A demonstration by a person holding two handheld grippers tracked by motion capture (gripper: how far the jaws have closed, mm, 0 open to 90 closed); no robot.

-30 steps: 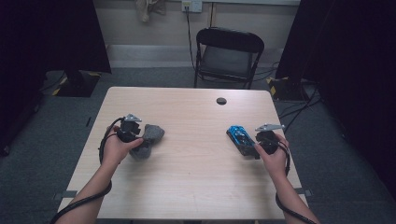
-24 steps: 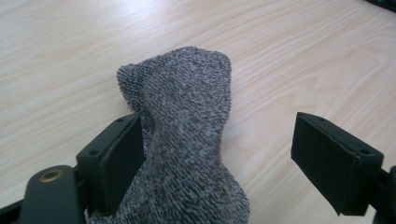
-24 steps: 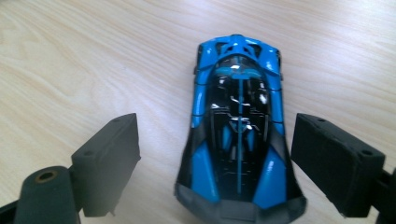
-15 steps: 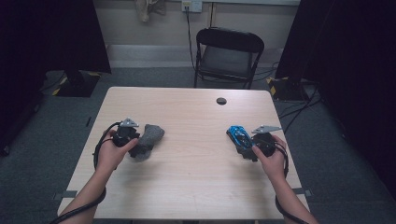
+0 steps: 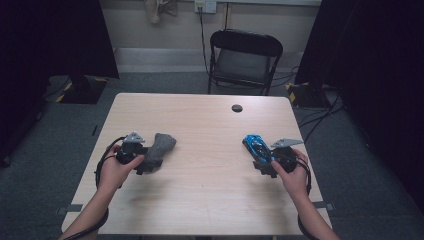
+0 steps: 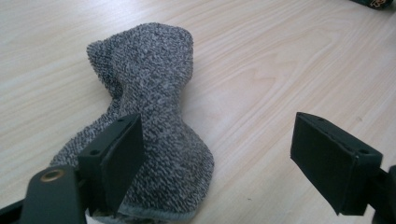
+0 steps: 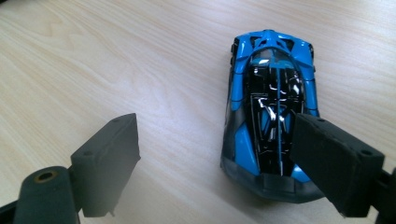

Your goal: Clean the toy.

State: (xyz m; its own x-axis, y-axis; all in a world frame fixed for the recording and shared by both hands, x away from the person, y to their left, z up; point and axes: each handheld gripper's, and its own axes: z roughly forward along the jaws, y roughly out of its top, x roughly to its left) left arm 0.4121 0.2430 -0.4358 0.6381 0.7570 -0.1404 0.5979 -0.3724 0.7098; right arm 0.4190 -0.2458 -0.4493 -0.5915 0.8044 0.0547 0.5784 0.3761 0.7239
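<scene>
A grey knitted sock (image 5: 161,144) lies crumpled on the left part of the wooden table (image 5: 210,130). My left gripper (image 5: 146,164) is at the sock's near end, held in a hand. In the left gripper view the sock (image 6: 152,88) lies by the left pad (image 6: 122,156), and the left gripper (image 6: 224,163) stands open with bare wood before the other pad. A blue and black toy car (image 5: 256,146) sits on the right side. My right gripper (image 5: 264,161) is open at its near end. In the right gripper view the car (image 7: 271,88) lies partly behind the right pad (image 7: 334,158); the right gripper (image 7: 222,163) is not pressing on it.
A small round black hole (image 5: 237,108) marks the table's far edge. A black folding chair (image 5: 244,57) stands beyond the table, with cables on the grey carpet around it. Dark curtains hang at both sides.
My left hand has slid a little across the table beside the sock. The sock, the car and the right gripper stay where they were.
</scene>
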